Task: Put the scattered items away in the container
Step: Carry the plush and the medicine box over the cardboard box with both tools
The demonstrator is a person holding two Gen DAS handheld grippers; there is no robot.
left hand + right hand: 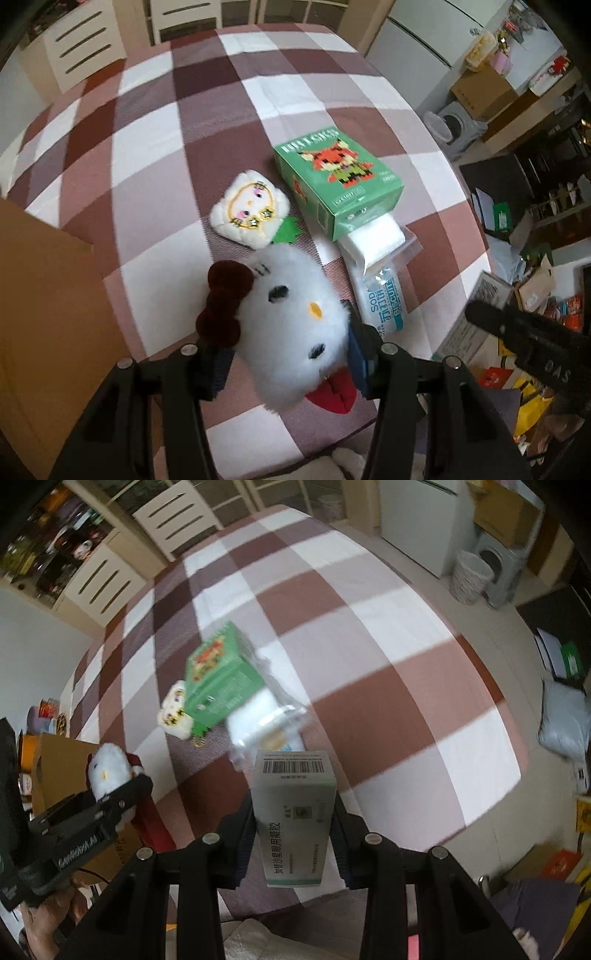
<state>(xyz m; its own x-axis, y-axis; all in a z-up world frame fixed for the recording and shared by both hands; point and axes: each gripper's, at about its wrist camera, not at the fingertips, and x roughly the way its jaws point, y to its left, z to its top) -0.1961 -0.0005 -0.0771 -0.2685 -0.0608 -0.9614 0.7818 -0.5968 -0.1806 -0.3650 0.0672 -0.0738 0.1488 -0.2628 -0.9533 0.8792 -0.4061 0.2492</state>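
My left gripper [290,360] is shut on a white cat plush [295,321] with a dark red bow and red body, held above the checked tablecloth. My right gripper [295,830] is shut on a white-and-green medicine box [295,812] with a barcode on its top end. On the table lie a green brick-toy box [338,184], a small cream plush patch [249,208], a bag of white tissues [373,240] and a soda biscuit packet [382,299]. A brown cardboard box [48,314] stands at the left; the left gripper [122,794] shows beside it in the right wrist view.
The round table [369,627] carries a brown, white and grey checked cloth. White chairs [177,517] stand at its far side. A waste basket [471,576] and a grey stool stand on the floor at the right, with bags and boxes [535,369] cluttered nearby.
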